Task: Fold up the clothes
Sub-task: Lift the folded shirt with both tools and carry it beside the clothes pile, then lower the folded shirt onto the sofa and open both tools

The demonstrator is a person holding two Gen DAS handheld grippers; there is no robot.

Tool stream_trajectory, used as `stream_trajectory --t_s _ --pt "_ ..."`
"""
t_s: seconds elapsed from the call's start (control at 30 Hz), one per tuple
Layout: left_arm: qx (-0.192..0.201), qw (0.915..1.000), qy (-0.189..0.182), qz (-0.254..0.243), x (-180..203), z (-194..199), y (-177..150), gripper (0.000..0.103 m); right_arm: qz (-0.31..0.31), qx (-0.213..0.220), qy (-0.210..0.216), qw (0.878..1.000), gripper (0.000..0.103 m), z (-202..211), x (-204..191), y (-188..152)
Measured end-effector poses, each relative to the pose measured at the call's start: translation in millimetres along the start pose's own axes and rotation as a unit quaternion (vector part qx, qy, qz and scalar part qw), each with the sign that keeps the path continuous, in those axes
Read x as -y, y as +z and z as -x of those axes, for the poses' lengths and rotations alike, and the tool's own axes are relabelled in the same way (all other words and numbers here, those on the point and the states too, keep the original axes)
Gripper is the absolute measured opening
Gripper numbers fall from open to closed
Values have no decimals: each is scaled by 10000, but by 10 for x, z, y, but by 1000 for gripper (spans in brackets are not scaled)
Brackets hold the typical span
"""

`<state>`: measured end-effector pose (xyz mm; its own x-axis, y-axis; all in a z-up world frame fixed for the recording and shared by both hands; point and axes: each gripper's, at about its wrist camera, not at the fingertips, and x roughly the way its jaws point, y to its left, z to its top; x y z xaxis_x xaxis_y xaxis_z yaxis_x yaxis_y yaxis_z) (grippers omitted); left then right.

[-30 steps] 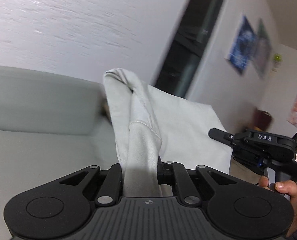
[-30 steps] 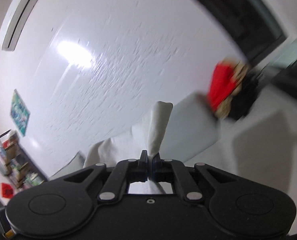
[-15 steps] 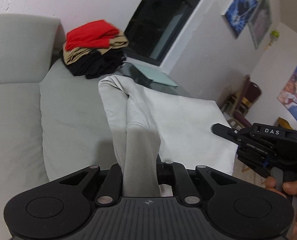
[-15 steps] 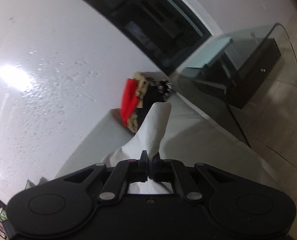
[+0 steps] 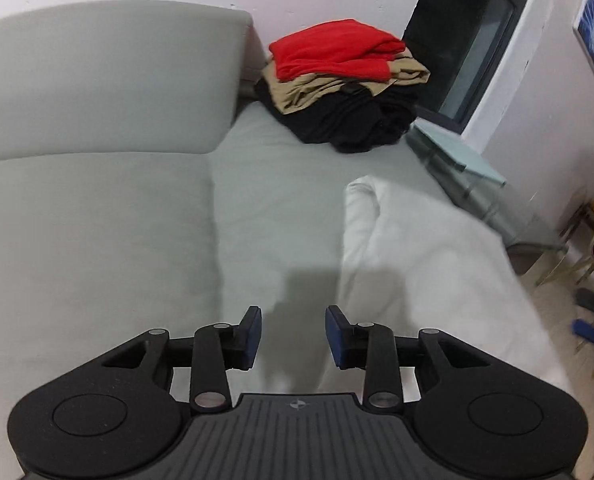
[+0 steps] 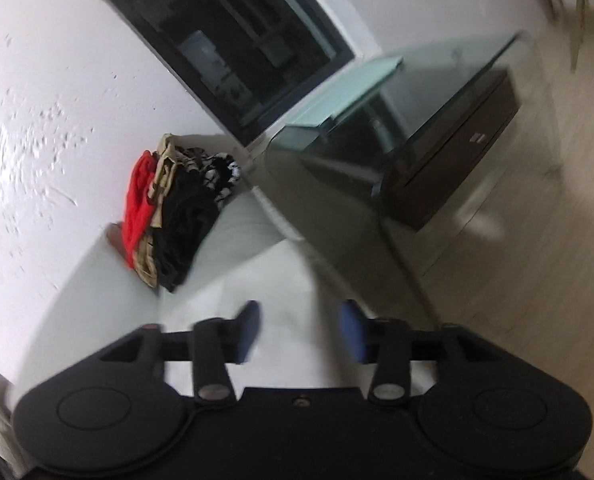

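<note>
At the left of the sofa [image 5: 97,208] the grey seat cushion lay bare, with the backrest rising behind it. The left gripper [image 5: 293,334] hung over the seam region with its jaws spread and opening, and nothing was pinched between the blue pads [image 5: 254,334]; only shadowed cushion showed in the gap. The white garment [image 5: 429,272] lay just ahead and to the right of that gripper, spread along the sofa's right-hand edge, its long axis running from near the gripper away toward the far end, where a rolled fold marked its far left corner. Beyond it, at the sofa's far right corner against the wall, sat a stack of clothes [image 5: 345,80], red on tan on black. In the blurred right wrist view the right gripper [image 6: 301,330] also stood with jaws apart and opening over pale cloth, gripping nothing. The garment's near edge seemed closest to the left gripper, its outer edge likely nearer the right.
</note>
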<state>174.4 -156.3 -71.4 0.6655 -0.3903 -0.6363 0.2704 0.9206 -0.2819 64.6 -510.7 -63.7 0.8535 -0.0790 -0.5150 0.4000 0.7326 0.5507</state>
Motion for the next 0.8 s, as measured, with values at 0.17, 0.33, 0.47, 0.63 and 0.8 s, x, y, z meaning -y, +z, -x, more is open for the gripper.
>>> stream_trajectory --t_s 0.17,0.33,0.47,0.63,0.8 --pt "40 9962 -392 -780 453 -38 -54 24 831 -32 373 9958 39 347 -184 -141" --pt "-410 9922 -135 -1168 831 -446 -232 36 1927 -612 72 9793 26 66 -501 -412" --pt "-586 9867 -7 -1519 793 -155 -393 36 2352 -764 -570 9673 26 240 -486 -779" --pt "-1069 9810 241 -1602 774 248 -449 34 2179 -1087 -680 9675 29 717 -498 -928" --pt "-786 9836 272 -1602 893 861 -353 57 1575 -1078 -404 9808 86 1211 -701 -805"
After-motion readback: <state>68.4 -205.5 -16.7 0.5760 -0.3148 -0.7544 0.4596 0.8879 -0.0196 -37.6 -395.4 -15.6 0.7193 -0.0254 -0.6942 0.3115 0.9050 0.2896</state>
